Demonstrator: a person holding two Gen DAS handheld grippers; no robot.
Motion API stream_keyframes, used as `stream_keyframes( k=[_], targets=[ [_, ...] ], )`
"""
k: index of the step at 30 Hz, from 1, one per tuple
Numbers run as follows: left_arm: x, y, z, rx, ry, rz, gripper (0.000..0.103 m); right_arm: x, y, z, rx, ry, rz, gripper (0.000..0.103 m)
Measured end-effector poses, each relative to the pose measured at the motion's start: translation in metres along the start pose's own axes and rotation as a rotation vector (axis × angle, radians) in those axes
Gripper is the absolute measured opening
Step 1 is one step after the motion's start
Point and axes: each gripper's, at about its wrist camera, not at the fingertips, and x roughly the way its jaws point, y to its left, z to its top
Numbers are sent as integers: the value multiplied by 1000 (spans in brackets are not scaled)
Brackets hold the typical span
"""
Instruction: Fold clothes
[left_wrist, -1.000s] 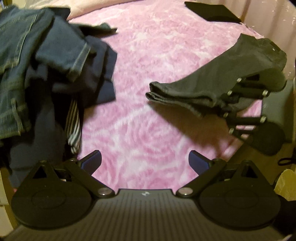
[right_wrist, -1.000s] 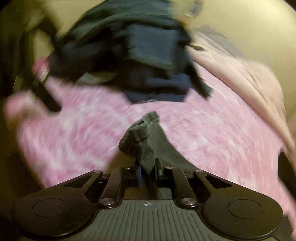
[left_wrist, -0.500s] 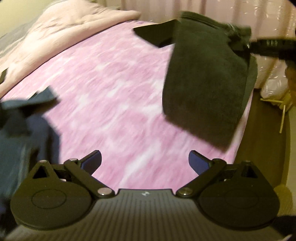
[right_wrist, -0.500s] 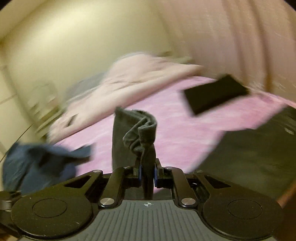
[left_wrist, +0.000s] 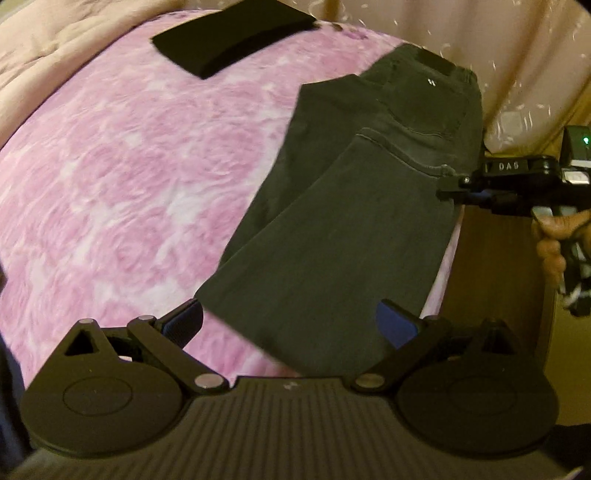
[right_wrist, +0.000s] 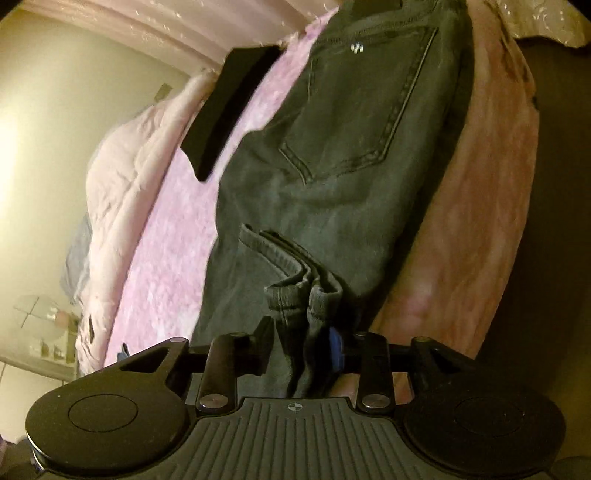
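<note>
A pair of dark grey jeans (left_wrist: 354, 192) lies folded along the right edge of the pink bed (left_wrist: 122, 155), waistband at the far end. The leg ends are folded back over the seat. My right gripper (right_wrist: 304, 345) is shut on the bunched leg hems (right_wrist: 303, 291), just over the back pocket (right_wrist: 354, 110). It shows in the left wrist view (left_wrist: 448, 188) at the jeans' right edge. My left gripper (left_wrist: 291, 323) is open and empty, its jaws wide apart over the near fold of the jeans.
A folded black garment (left_wrist: 232, 40) lies at the far end of the bed; it also shows in the right wrist view (right_wrist: 232, 107). A pale pink duvet (left_wrist: 48, 48) is bunched at the far left. Curtains (left_wrist: 517, 55) hang past the bed's right edge.
My right gripper has carried the leg hems over and down onto the seat of the jeans. The jeans went from hanging in the air to lying folded on the bed. My left gripper stayed open.
</note>
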Motion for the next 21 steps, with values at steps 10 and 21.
stream_keyframes(
  k=[10, 21],
  targets=[
    [34, -17, 57, 82, -5, -28, 99, 10, -3, 37, -100, 14, -21, 12],
    [68, 4, 35, 326, 8, -60, 96, -22, 39, -14, -163, -135, -162, 33]
  ],
)
